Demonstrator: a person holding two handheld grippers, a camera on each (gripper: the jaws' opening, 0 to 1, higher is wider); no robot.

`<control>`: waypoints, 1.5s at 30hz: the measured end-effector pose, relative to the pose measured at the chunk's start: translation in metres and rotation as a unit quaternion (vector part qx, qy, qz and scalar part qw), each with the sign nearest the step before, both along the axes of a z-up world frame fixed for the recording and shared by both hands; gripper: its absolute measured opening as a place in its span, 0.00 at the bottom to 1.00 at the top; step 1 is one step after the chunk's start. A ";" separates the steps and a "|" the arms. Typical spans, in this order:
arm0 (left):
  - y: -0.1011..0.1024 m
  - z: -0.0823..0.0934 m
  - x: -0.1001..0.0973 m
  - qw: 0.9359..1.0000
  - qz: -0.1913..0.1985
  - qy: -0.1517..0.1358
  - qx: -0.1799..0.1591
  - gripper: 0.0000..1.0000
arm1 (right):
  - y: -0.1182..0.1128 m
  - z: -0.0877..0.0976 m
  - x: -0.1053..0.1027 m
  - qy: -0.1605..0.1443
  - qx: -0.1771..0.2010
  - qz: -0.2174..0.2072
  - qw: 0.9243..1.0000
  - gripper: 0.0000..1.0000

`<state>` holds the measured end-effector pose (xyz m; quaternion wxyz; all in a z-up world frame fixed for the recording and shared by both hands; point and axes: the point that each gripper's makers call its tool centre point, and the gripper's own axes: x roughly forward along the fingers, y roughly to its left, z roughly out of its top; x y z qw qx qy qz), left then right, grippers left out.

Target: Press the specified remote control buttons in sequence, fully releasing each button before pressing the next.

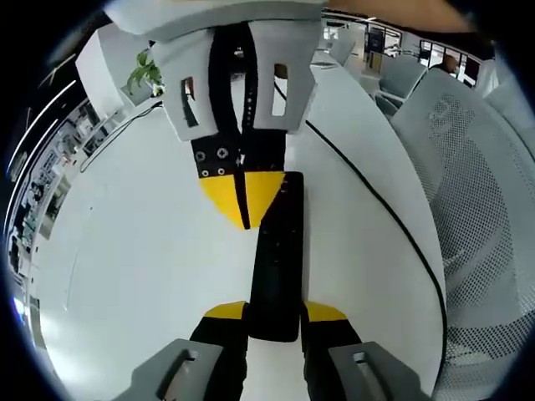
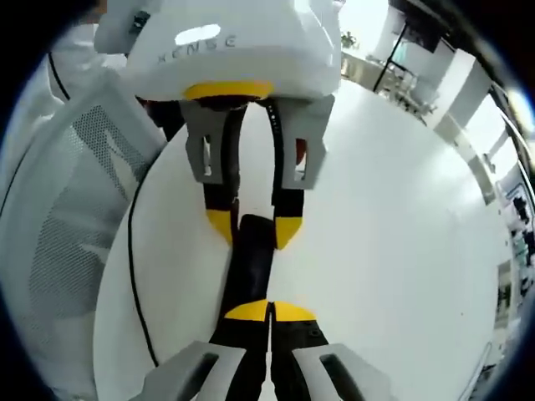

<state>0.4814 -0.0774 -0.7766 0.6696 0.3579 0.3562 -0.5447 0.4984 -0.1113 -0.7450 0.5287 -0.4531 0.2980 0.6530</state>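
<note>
The black remote control [image 1: 277,259] is lying flat on the white round table [image 1: 150,251], and the left gripper [image 1: 276,313] is clamping its near end between yellow-tipped jaws, one tip on each long edge. From the far side the right gripper [image 1: 242,196] is coming in with its jaws pressed together into a single yellow point, which is resting on or just above the remote's upper end; whether it is actually touching a button I cannot tell. In the right gripper view the same closed pair [image 2: 269,312] is sitting over the remote control [image 2: 251,263], with the left gripper [image 2: 253,227] pinching the far end. The remote is looking like a slim, rigid plastic bar, probably light and smooth-sided, so it is likely to skate on the glossy tabletop unless it is being held by its edges as now. A thin black cable [image 1: 376,196] is trailing along the table rim, and a white mesh chair [image 1: 476,167] is standing just beside the table.
</note>
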 end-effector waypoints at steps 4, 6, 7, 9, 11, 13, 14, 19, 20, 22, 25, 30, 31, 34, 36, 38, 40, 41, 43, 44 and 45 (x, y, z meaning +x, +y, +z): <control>0.000 0.000 0.000 1.000 -0.001 0.000 0.002 0.23 | -0.001 0.010 0.002 -0.007 0.004 0.002 1.000 0.00; 0.000 0.000 0.000 1.000 -0.002 0.001 0.003 0.23 | 0.000 0.014 0.004 -0.013 0.008 0.001 1.000 0.00; 0.000 0.000 0.000 1.000 -0.002 0.001 0.003 0.23 | -0.001 0.015 0.004 -0.013 0.008 0.000 1.000 0.00; 0.000 0.000 0.000 1.000 -0.002 0.001 0.004 0.23 | 0.000 0.016 0.004 -0.016 0.009 0.001 1.000 0.00; 0.000 0.000 0.000 1.000 -0.002 0.001 0.004 0.23 | -0.001 0.015 0.003 -0.015 0.007 0.001 1.000 0.00; 0.000 0.000 0.000 1.000 -0.001 0.001 0.004 0.23 | -0.001 0.015 0.001 -0.016 0.007 0.002 1.000 0.00; 0.000 0.000 0.000 1.000 -0.001 0.001 0.004 0.23 | -0.001 0.014 0.001 -0.016 0.006 0.002 1.000 0.00; -0.001 0.000 0.000 1.000 -0.001 0.001 0.005 0.23 | -0.001 0.015 -0.002 -0.018 0.007 0.002 1.000 0.00; -0.001 0.000 0.000 1.000 -0.001 0.001 0.005 0.23 | -0.001 0.016 -0.002 -0.018 0.007 0.001 1.000 0.00; -0.001 0.000 0.000 1.000 -0.002 0.001 0.006 0.23 | -0.002 0.018 -0.002 -0.020 0.008 0.000 1.000 0.00; -0.001 -0.001 0.000 1.000 -0.002 0.001 0.007 0.23 | -0.002 0.021 -0.002 -0.022 0.009 -0.003 1.000 0.00; -0.001 -0.001 -0.001 1.000 -0.002 0.001 0.006 0.23 | -0.004 0.021 -0.003 -0.019 0.008 -0.007 1.000 0.00; -0.001 0.000 -0.001 1.000 -0.002 0.001 0.006 0.23 | -0.005 0.020 -0.003 -0.018 0.006 -0.008 1.000 0.00; -0.001 -0.001 -0.001 1.000 -0.002 0.000 0.006 0.23 | -0.005 0.018 -0.005 -0.014 0.003 -0.010 1.000 0.00; -0.001 0.000 0.000 1.000 -0.002 0.000 0.006 0.23 | -0.005 0.015 -0.007 -0.011 0.001 -0.010 1.000 0.00; -0.001 -0.001 0.000 1.000 -0.002 -0.001 0.006 0.23 | -0.004 0.012 -0.008 -0.007 -0.001 -0.010 1.000 0.00; -0.001 -0.001 0.000 1.000 -0.002 -0.001 0.005 0.23 | -0.003 0.009 -0.009 -0.005 -0.003 -0.008 1.000 0.00; -0.001 -0.001 0.000 1.000 -0.002 -0.001 0.005 0.23 | -0.003 0.008 -0.010 -0.003 -0.003 -0.008 1.000 0.00; -0.001 -0.001 0.000 1.000 -0.002 -0.001 0.004 0.23 | -0.003 0.006 -0.011 -0.002 -0.005 -0.007 1.000 0.00; 0.000 -0.001 0.000 1.000 -0.002 -0.001 0.003 0.23 | -0.003 0.004 -0.012 0.000 -0.007 -0.005 1.000 0.00; 0.000 -0.001 0.000 1.000 -0.002 -0.001 0.003 0.23 | -0.003 0.003 -0.012 0.000 -0.008 -0.004 1.000 0.00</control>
